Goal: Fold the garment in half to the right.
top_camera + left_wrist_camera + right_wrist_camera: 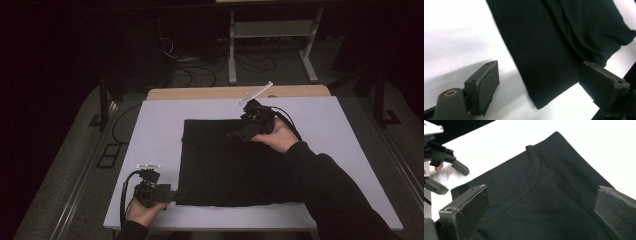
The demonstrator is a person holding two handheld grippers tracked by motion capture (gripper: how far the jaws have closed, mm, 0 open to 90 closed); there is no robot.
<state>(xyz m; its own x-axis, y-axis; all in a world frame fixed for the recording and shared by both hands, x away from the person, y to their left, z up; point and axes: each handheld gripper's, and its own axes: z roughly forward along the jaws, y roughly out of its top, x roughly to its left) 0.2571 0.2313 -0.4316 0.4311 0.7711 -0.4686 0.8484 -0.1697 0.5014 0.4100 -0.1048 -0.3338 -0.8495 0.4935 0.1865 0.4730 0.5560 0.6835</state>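
left gripper [176, 195] – released, jaws apart at shirt [225, 165] corner | right gripper [235, 134] – released, above shirt near collar [534, 173] | table [155, 130] white

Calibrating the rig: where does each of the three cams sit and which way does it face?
High view: above the person's side, facing forward and down on the white table and black shirt; forearms, hands, left gripper, right gripper show.
Left gripper view: rides that gripper, looks past its open jaws at a shirt corner.
Right gripper view: looks past its open jaws at the shirt's neckline.
Shared: the right gripper view also catches the left gripper, as the high view does.
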